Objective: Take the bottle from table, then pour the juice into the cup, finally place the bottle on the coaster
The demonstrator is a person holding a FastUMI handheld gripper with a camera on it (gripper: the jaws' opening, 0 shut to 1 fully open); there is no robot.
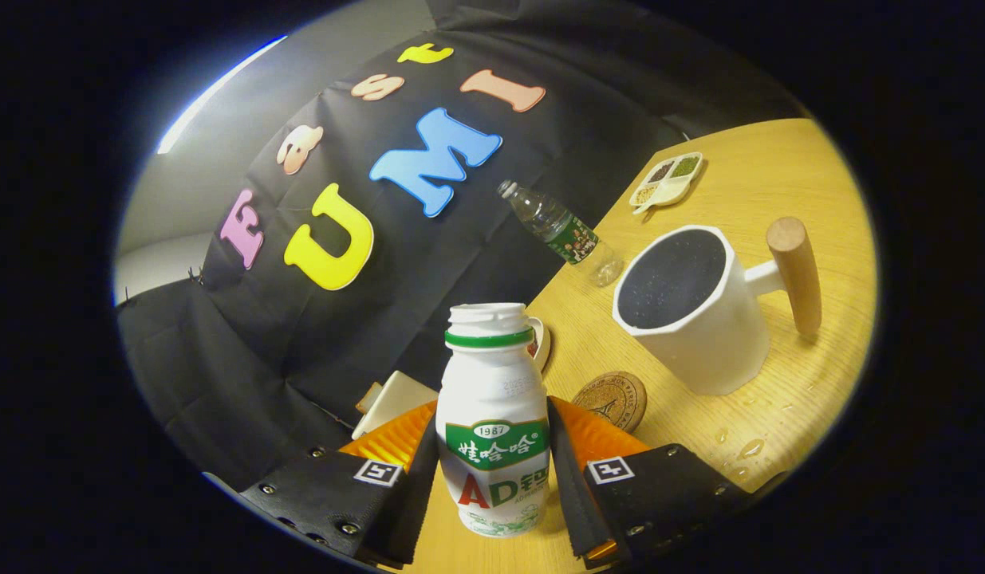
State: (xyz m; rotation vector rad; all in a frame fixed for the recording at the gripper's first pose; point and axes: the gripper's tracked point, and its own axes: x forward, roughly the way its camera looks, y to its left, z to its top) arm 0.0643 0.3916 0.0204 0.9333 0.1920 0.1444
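White plastic bottle [494,418] with a green band under its open neck, clamped upright between the two fingers of the gripper [492,470]. Black finger pads [566,470] pressed against both sides of the label at the bottle's waist, orange finger bodies flaring out behind. Held low on the body, probably to leave the neck free for pouring and to keep the weight steady.

View tilted, so the yellow wooden table [779,175] slopes up to the right. Whether the bottle's base rests on the wood or hangs just above it, impossible to tell.

Beyond the fingers and to the right, a white cup [699,319] with a dark inside and a wooden handle sticking out on its far side, mouth open toward the bottle and within easy reach for a tip. Between cup and bottle, just ahead of the right finger, a round cork coaster [610,399], bare, seemingly kept free as the final resting spot. Water droplets [743,448] on the wood near the cup, a possible slip risk.

Further off: a clear water bottle [560,231], a white divided dish [667,179] of small dry foods, another white mug [540,341] partly hidden behind the bottle's neck, a pale flat object [392,402] at the table edge.

Judged stage: bottle taken, pour not yet begun.
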